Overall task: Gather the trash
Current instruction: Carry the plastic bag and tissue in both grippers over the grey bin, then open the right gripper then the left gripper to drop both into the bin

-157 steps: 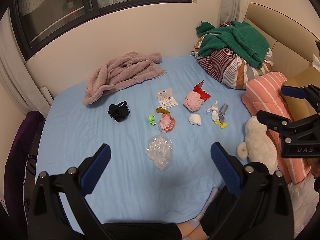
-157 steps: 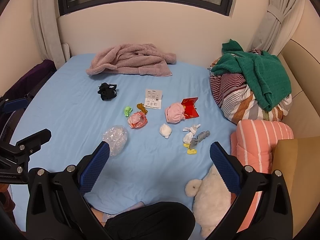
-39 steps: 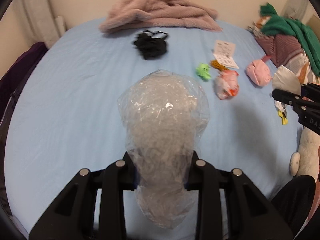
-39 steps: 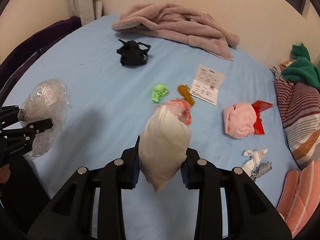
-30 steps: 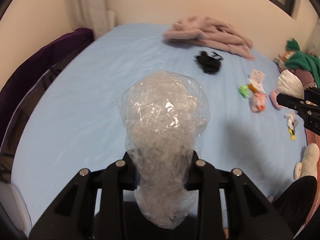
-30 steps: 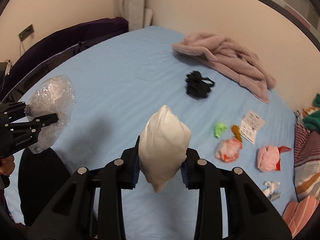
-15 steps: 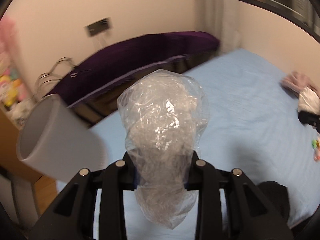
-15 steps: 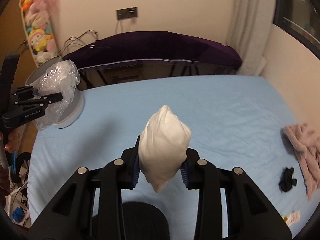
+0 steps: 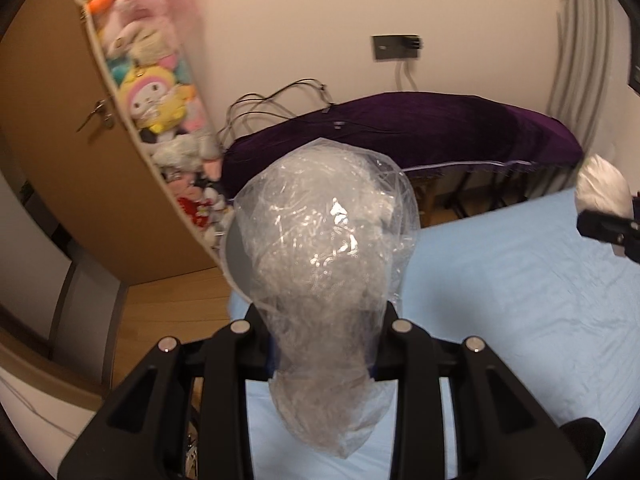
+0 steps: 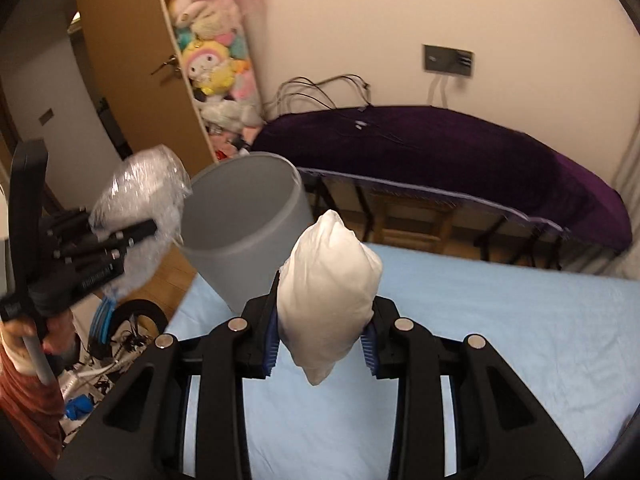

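Note:
My left gripper (image 9: 324,344) is shut on a crumpled clear plastic bag (image 9: 326,256), which fills the middle of the left wrist view; it also shows in the right wrist view (image 10: 136,216), held just left of the bin's rim. My right gripper (image 10: 320,340) is shut on a white paper wad (image 10: 330,300), held over the bed's corner right of the bin; the wad shows at the right edge of the left wrist view (image 9: 602,196). A grey round trash bin (image 10: 244,236) stands open beside the bed; the plastic bag hides most of it in the left wrist view (image 9: 236,260).
A light blue bed sheet (image 10: 500,352) lies below both grippers. A purple-covered bench (image 10: 460,152) stands along the wall. A brown door with a hanging rack of plush toys (image 10: 212,56) is at the left. Clutter and a small wheel (image 10: 132,328) lie on the wooden floor.
Both grippers have swung left from the bed's middle toward its corner with their loads. The grey bin is now close, and the plastic bag has come up to its rim.

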Action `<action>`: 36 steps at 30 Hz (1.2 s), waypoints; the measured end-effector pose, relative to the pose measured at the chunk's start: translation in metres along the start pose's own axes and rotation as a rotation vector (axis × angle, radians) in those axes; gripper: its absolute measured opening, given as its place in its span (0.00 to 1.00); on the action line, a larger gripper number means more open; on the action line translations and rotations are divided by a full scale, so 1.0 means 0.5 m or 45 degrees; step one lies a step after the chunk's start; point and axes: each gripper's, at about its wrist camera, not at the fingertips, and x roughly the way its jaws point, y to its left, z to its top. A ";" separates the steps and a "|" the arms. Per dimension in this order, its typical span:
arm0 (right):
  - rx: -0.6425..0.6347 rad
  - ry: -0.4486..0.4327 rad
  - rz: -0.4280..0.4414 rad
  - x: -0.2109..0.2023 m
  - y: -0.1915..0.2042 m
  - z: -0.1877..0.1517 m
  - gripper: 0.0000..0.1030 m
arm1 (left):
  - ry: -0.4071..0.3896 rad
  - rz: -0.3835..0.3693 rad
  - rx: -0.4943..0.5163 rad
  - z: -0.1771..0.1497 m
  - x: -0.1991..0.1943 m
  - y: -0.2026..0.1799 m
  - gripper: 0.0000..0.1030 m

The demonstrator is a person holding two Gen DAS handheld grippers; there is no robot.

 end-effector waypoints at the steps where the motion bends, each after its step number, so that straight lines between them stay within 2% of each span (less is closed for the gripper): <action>1: -0.020 0.000 0.012 0.010 0.019 0.020 0.31 | 0.009 0.009 -0.017 0.006 0.002 0.015 0.30; 10: -0.112 0.012 0.062 0.089 0.145 0.164 0.31 | 0.038 0.066 -0.092 0.053 0.015 0.097 0.31; 17: -0.080 0.030 0.066 0.143 0.165 0.231 0.33 | 0.025 0.083 -0.091 0.072 0.014 0.118 0.31; 21: -0.037 0.063 0.068 0.171 0.163 0.249 0.52 | 0.018 0.102 -0.078 0.077 0.008 0.122 0.33; 23: -0.027 0.054 0.060 0.177 0.160 0.248 0.57 | 0.011 0.103 -0.078 0.083 0.010 0.128 0.33; 27: 0.002 0.061 0.060 0.185 0.149 0.236 0.57 | 0.012 0.088 -0.094 0.088 0.026 0.138 0.33; 34: 0.005 0.066 -0.019 0.176 0.125 0.221 0.57 | 0.038 0.021 -0.106 0.093 0.063 0.135 0.34; 35: 0.006 0.068 -0.029 0.175 0.123 0.221 0.57 | 0.042 0.008 -0.107 0.094 0.066 0.133 0.42; 36: 0.005 0.072 -0.037 0.174 0.121 0.219 0.57 | 0.043 -0.005 -0.113 0.096 0.068 0.133 0.60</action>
